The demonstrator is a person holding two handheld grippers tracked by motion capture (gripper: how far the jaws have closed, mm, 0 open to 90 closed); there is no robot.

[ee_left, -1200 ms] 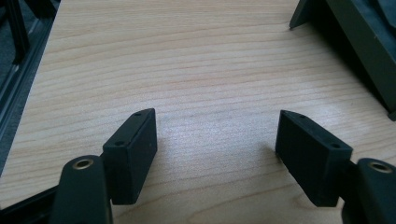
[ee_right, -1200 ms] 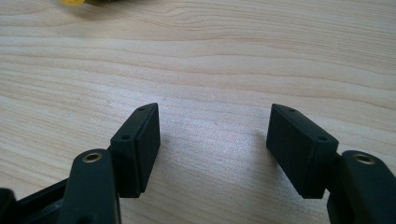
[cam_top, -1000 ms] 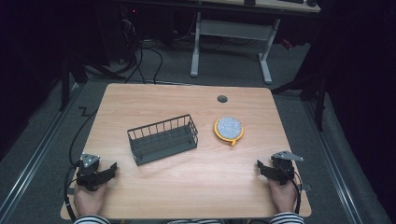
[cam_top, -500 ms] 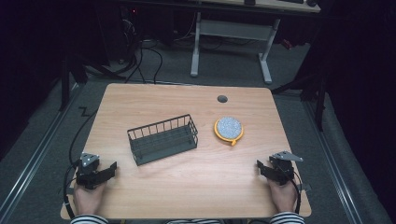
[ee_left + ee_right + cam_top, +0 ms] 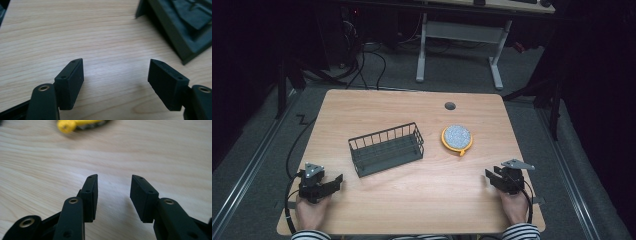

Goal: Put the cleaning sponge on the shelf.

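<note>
A dark wire basket (image 5: 384, 150) stands near the table's middle, and its corner (image 5: 175, 25) shows at the upper right of the left gripper view. To its right lies a round yellow-rimmed disc with a speckled grey top (image 5: 457, 137), whose yellow edge (image 5: 75, 123) shows in the right gripper view. My left gripper (image 5: 337, 181) rests near the front left edge with jaws wide open (image 5: 116, 63) over bare wood. My right gripper (image 5: 489, 176) rests at the front right. Its jaws (image 5: 114, 178) have just been closing and stand partly apart, with nothing between them.
The wooden table (image 5: 412, 200) has a round cable hole (image 5: 450, 106) near its far edge. A person's hands and striped sleeves come in at the front edge. Cables trail off the left side, and a desk frame stands beyond the table.
</note>
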